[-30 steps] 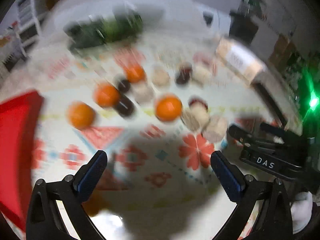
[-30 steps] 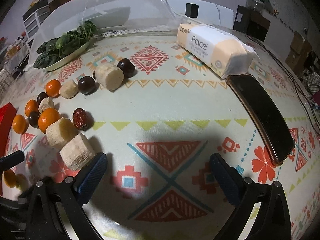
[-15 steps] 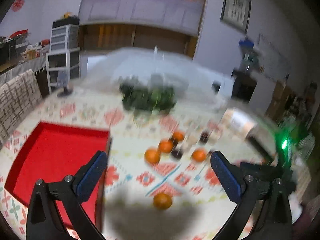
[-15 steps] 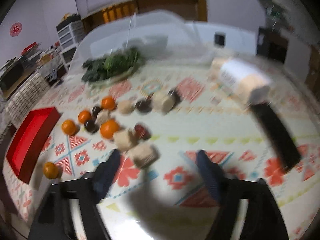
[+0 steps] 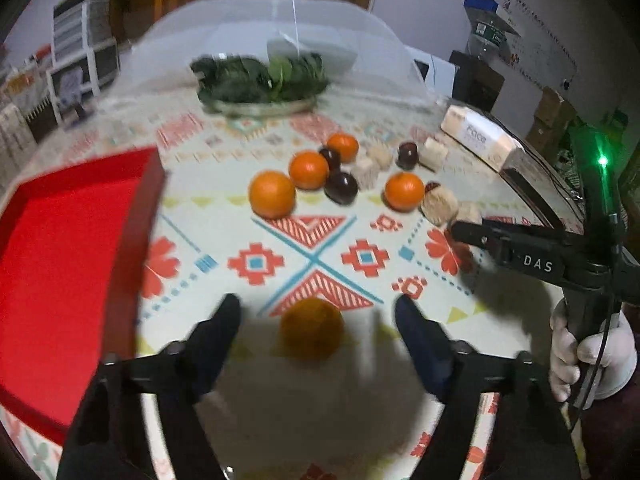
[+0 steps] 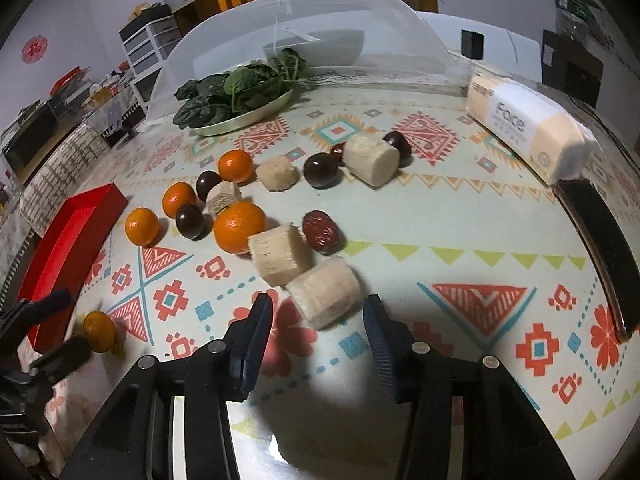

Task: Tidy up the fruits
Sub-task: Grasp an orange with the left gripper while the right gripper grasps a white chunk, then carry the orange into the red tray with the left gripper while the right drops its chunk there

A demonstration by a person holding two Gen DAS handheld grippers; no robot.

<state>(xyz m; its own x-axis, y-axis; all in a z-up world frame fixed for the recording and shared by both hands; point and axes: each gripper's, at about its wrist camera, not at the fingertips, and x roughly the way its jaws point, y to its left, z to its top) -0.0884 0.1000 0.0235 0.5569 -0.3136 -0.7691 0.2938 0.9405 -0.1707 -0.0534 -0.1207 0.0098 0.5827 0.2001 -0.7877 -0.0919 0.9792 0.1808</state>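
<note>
My left gripper (image 5: 318, 312) is open, its jaws either side of a lone orange (image 5: 312, 334) on the patterned cloth; the orange also shows in the right wrist view (image 6: 99, 330). A red tray (image 5: 60, 256) lies to its left. My right gripper (image 6: 318, 310) is open around the near end of a pale sugarcane chunk (image 6: 325, 294). Beyond lie several oranges (image 6: 239, 227), dark plums (image 6: 190, 221), a red date (image 6: 321, 230) and more cane chunks (image 6: 280, 254).
A plate of spinach (image 6: 240, 96) sits under a mesh food cover (image 6: 300, 20) at the back. A tissue pack (image 6: 524, 128) and a black phone (image 6: 600, 240) lie on the right. The table edge is close below both grippers.
Both grippers dropped toward the table and narrowed. The left came down around the lone orange; the right closed in on the nearest cane chunk.
</note>
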